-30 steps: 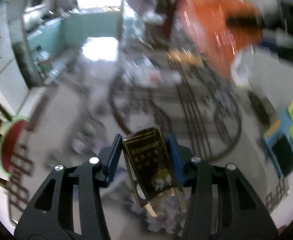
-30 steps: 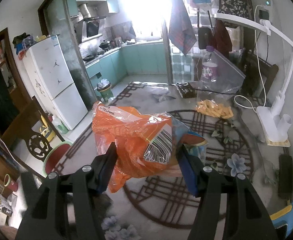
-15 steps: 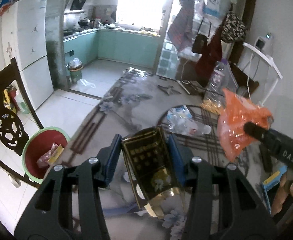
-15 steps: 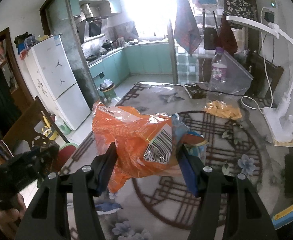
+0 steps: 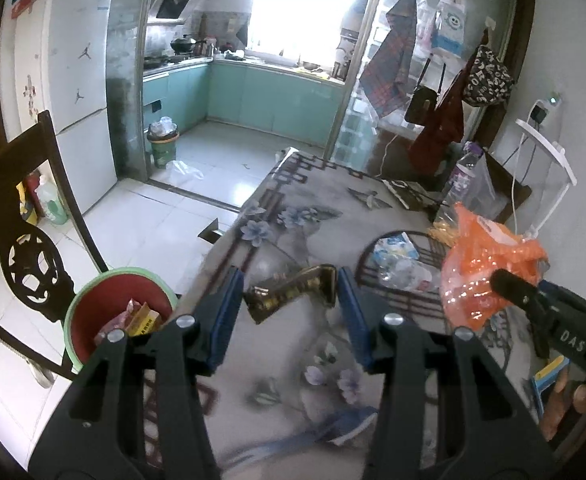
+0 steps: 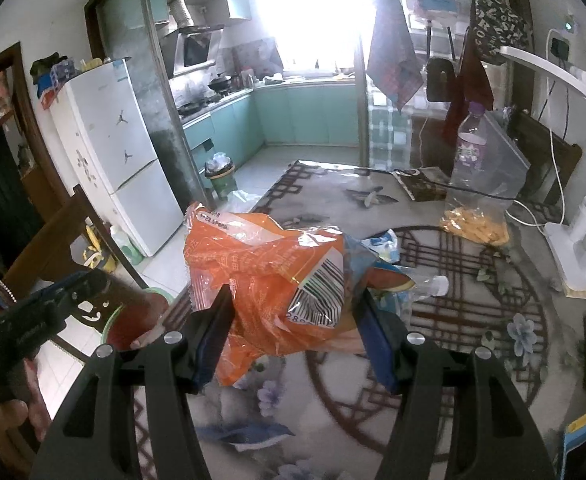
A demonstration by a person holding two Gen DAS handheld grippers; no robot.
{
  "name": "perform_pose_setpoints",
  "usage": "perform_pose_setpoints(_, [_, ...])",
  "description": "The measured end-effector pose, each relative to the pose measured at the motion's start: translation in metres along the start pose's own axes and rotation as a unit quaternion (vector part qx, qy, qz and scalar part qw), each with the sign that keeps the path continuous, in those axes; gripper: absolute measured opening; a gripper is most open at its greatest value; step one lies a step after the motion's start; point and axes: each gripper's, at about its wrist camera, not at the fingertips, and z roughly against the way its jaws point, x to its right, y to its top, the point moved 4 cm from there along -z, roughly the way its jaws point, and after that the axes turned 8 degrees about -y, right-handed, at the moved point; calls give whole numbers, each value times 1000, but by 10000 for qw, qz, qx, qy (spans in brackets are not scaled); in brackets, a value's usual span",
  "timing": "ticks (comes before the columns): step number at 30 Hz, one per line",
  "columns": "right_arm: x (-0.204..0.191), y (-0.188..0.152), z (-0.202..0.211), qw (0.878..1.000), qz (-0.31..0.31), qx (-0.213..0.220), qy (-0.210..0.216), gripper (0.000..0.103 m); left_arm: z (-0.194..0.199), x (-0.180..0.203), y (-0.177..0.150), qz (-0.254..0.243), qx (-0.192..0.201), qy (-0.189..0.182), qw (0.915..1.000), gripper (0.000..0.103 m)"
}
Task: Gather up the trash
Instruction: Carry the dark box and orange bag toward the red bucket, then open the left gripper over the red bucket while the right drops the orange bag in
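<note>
My left gripper (image 5: 289,280) is shut on a gold-and-black box (image 5: 293,292), which lies tilted crosswise between the blue pads, over the left edge of the flower-patterned table (image 5: 293,216). Below on the tiled floor stands a red bin with a green rim (image 5: 121,312), with wrappers inside. My right gripper (image 6: 295,296) is shut on a crumpled orange plastic bag with a barcode (image 6: 269,276). In the left wrist view the orange bag (image 5: 489,272) hangs at the right. In the right wrist view the left gripper (image 6: 89,280) is over the bin (image 6: 137,320).
A crushed clear bottle (image 5: 401,264) lies on the table. Farther back are a bag of yellow snacks (image 6: 475,228), a plastic bottle (image 6: 469,148) and a white lamp (image 6: 577,256). A dark wooden chair (image 5: 21,240) stands beside the bin, and a white fridge (image 5: 73,100) behind it.
The left view has swung from the table's middle to its left edge and the bin. The gold box has tipped from upright to crosswise. The right gripper has carried the orange bag leftward.
</note>
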Motion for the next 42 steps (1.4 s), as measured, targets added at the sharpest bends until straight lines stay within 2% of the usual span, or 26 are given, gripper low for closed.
perform_pose_setpoints(13, [-64,12,-21,9999,-39,3,-142,59,-4,-63,25,-122,-6,-119,9999,46])
perform_pose_setpoints(21, [-96,15,-45,9997,83,-173,-120,59,-1,-125,37,155,31,121,9998,46])
perform_pose_setpoints(24, [-107,16,-53,9996,134,-217,-102,59,-22,-139,25,439,-308,11,9986,51])
perform_pose_setpoints(26, [-109,20,-53,9995,176,-150,-201,59,-42,-135,9,548,-417,-110,9976,57])
perform_pose_setpoints(29, [-104,21,-55,9990,163,-180,-381,59,-85,-117,-20,410,-811,-264,9955,67])
perform_pose_setpoints(30, [-100,21,-55,9988,140,-201,-425,59,-97,-113,-28,365,-921,-279,9947,67])
perform_pose_setpoints(32, [-93,19,-54,9980,123,-246,-564,59,-126,-101,-50,256,-1243,-297,9915,67])
perform_pose_setpoints(35, [-80,16,-51,9966,60,-309,-758,59,-154,-91,-70,166,-1527,-256,9878,67])
perform_pose_setpoints(39, [-63,14,-48,9950,-71,-354,-929,59,-178,-93,-86,141,-1854,-112,9825,67])
perform_pose_setpoints(40, [-60,14,-47,9947,-87,-351,-963,59,-179,-93,-88,133,-1831,-102,9830,67])
perform_pose_setpoints(42, [-59,14,-47,9946,-93,-343,-978,59,-179,-92,-87,96,-1807,-163,9834,48])
